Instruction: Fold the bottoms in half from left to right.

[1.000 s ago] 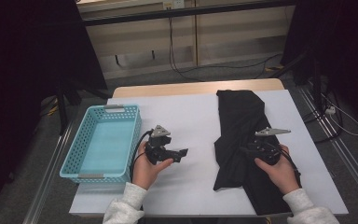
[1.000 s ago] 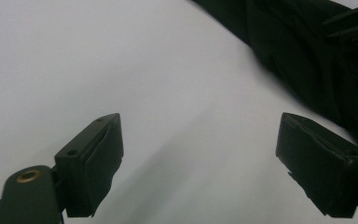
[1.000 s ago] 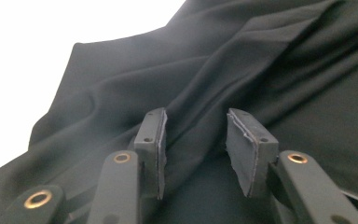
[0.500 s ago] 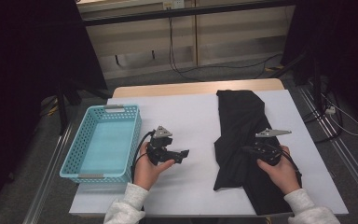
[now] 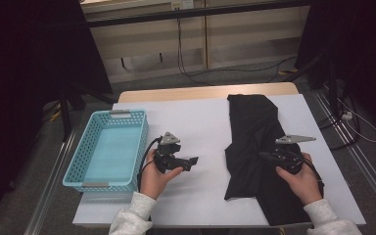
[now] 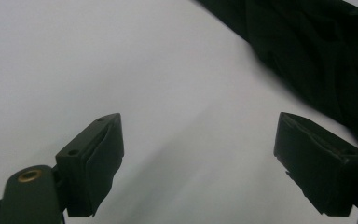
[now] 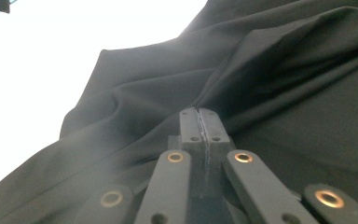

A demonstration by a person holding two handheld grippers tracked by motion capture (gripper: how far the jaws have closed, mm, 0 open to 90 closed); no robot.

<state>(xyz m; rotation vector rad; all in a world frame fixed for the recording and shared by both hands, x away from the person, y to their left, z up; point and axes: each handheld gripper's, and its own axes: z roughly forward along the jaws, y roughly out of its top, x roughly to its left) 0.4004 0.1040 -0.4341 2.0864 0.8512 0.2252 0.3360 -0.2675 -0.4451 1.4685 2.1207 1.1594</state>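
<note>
The right gripper (image 7: 199, 122) has just been closing, and in its own view the two jaws now stand pressed together with only a thin seam between them. Whether a thin fold of the black cloth (image 7: 279, 93) is pinched in that seam cannot be told: the fabric bunches up right at the tips, and a crease runs from there toward the upper right of that frame. In the high view this gripper (image 5: 269, 156) sits at the lower right, over the left part of the black cloth (image 5: 254, 127), with its tips pointing left.

The cloth lies on the right half of the white table (image 5: 196, 122). Its long axis runs from the far edge down toward the near edge, widening and crumpling near the right hand.

The left gripper (image 5: 192, 162) hangs in the lower middle of the high view with its jaws spread wide and nothing between them. It points right, toward the cloth. In its own view the cloth (image 6: 317, 56) fills the upper right, still apart from the pads (image 6: 98, 158).

A blue basket (image 5: 78, 166) stands at the left of the table, beyond the left hand. The right hand is therefore the nearer one to the cloth, and any pull toward the basket would go leftward across the table.
</note>
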